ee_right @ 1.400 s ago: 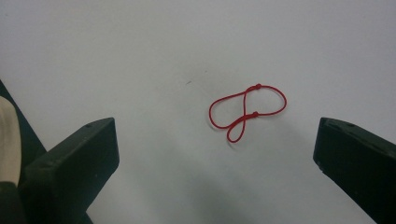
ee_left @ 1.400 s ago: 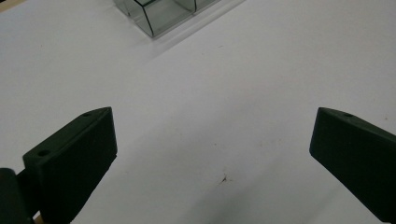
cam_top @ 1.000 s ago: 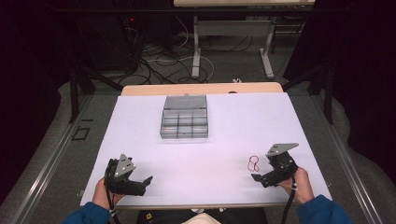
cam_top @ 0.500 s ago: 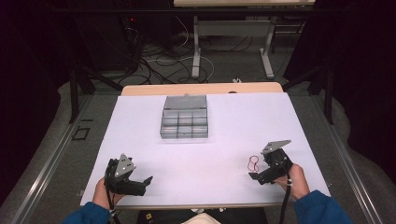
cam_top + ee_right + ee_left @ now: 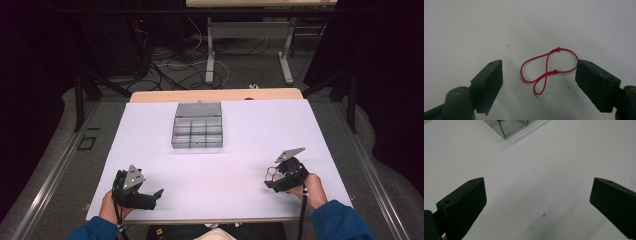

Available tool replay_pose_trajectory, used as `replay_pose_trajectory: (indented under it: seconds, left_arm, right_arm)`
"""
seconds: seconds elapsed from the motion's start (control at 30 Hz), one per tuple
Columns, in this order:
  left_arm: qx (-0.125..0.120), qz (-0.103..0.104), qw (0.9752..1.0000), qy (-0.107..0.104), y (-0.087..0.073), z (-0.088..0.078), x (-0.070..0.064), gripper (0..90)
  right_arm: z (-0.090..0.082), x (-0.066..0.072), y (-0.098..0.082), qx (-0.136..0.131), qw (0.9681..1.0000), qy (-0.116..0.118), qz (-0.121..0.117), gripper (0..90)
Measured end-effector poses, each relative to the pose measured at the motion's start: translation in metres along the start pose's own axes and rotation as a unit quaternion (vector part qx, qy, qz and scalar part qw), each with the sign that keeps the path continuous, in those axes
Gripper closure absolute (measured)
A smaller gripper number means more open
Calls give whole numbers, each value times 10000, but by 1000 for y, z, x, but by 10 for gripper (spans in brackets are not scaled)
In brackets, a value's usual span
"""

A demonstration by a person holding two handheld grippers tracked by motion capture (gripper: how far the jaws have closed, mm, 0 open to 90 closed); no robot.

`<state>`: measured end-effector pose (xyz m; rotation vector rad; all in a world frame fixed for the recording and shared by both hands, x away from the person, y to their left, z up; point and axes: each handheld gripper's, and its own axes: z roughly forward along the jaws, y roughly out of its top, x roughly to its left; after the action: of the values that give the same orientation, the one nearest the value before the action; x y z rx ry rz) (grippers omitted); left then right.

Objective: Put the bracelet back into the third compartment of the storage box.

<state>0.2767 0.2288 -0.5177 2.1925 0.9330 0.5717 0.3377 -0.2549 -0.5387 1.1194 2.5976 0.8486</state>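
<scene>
High view: white table (image 5: 225, 150) with a bare wooden strip along its far edge; no brand, label or writing legible anywhere. A clear plastic box (image 5: 198, 132) divided into compartments sits toward the far middle, square to the table edges, well apart from both hands. Left gripper (image 5: 150, 196) rests low at the near left corner area, jaws pointing toward the table's centre; grey three-cornered plate on top, held by the left hand (image 5: 111, 209) in a blue sleeve. Right gripper (image 5: 272, 182) at the near right, tilted down toward a small loop of red string (image 5: 271, 173) lying on the table just ahead of it. Wide bare surface between the two grippers and between them and the box; the right gripper is near the right edge of the table. Left gripper view: jaws spread wide, nothing between them, bare white surface with a few small dark specks; a corner of the clear box (image 5: 509, 127) shows at the top, well ahead. Right gripper view: jaws released and set apart on either side of the red string (image 5: 547, 70), which lies flat in a crossed figure with two small knots; its far loop runs just beside the right-hand jaw tip, contact not clear.
</scene>
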Motion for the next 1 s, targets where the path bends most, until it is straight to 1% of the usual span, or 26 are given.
replay_pose_trajectory:
  seconds: [0.03,0.07,0.1,0.13,0.17,0.2,0.23,0.27,0.3,0.33,0.4,0.47,0.53,0.57,0.63,0.67,0.7,0.73,0.77,0.8,0.83,0.87,0.9,0.93,0.97,1.0]
  left_arm:
    - [3,5,10000,8,0,0,0,8]
    - [5,10,10000,9,0,0,0,8]
    - [8,12,10000,8,0,0,0,9]
    - [8,12,10000,10,0,0,0,9]
    - [10,20,10000,7,0,0,0,9]
    - [20,35,10000,16,0,0,0,9]
    - [21,33,10000,11,0,0,0,9]
    - [24,37,10000,8,0,0,0,9]
    - [25,37,10000,11,0,0,0,9]
    - [27,34,10000,13,0,0,0,8]
    - [46,44,10000,7,1,1,1,8]
    - [25,43,10000,26,0,1,0,8]
    - [27,43,10000,32,0,1,0,8]
    - [51,-4,10000,-28,0,1,0,8]
    - [40,11,10000,-6,0,2,0,9]
    - [90,33,10000,12,1,2,0,9]
    - [90,33,10000,12,1,2,0,9]
    - [89,66,9999,27,0,2,0,9]
    - [89,66,9999,27,0,2,0,9]
    - [90,72,9999,36,0,1,-1,9]
    - [72,58,10000,23,0,1,0,9]
    - [72,58,10000,23,0,1,0,9]
    - [55,7,10000,13,0,2,0,9]
    - [70,34,10000,23,0,2,1,9]
    - [51,18,10000,9,0,2,0,9]
    - [65,61,10000,9,0,1,0,10]
  right_arm:
    - [1,0,0,0,10000,-20,12,349]
    - [1,0,0,0,10000,-20,12,349]
    - [2,0,0,36,10000,-21,-22,433]
    - [2,0,0,36,10000,-21,-22,433]
    - [3,1,-1,114,9999,-81,35,491]
    - [3,1,-1,114,9999,-81,35,491]
    - [4,1,-1,141,9998,-150,33,550]
    - [4,1,-1,129,9998,-176,30,583]
    - [4,1,-1,129,9998,-176,30,583]
    - [3,-1,-1,109,9997,-202,49,635]
    - [3,-1,-2,99,9999,-129,55,686]
    - [2,-1,-2,103,9998,-141,74,743]
    - [2,0,-2,109,9998,-127,81,763]
    - [2,0,-2,126,9998,-122,124,807]
    - [3,0,-3,86,9998,-91,136,819]
    - [2,-1,-3,93,9998,-89,142,845]
    - [2,-1,-3,93,9998,-89,142,845]
    - [3,-2,-4,48,9997,-45,246,875]
    - [2,-1,-4,70,9994,-52,344,888]
    - [3,-2,-4,55,9996,-27,276,891]
    - [2,-1,-4,63,9997,-62,230,893]
    - [2,-1,-4,63,9997,-62,230,893]
    - [2,-1,-4,86,9996,-54,258,895]
    - [2,-1,-4,86,9996,-54,258,895]
    - [3,0,-3,57,9997,-90,214,896]
    - [3,0,-3,9,9998,-126,139,896]
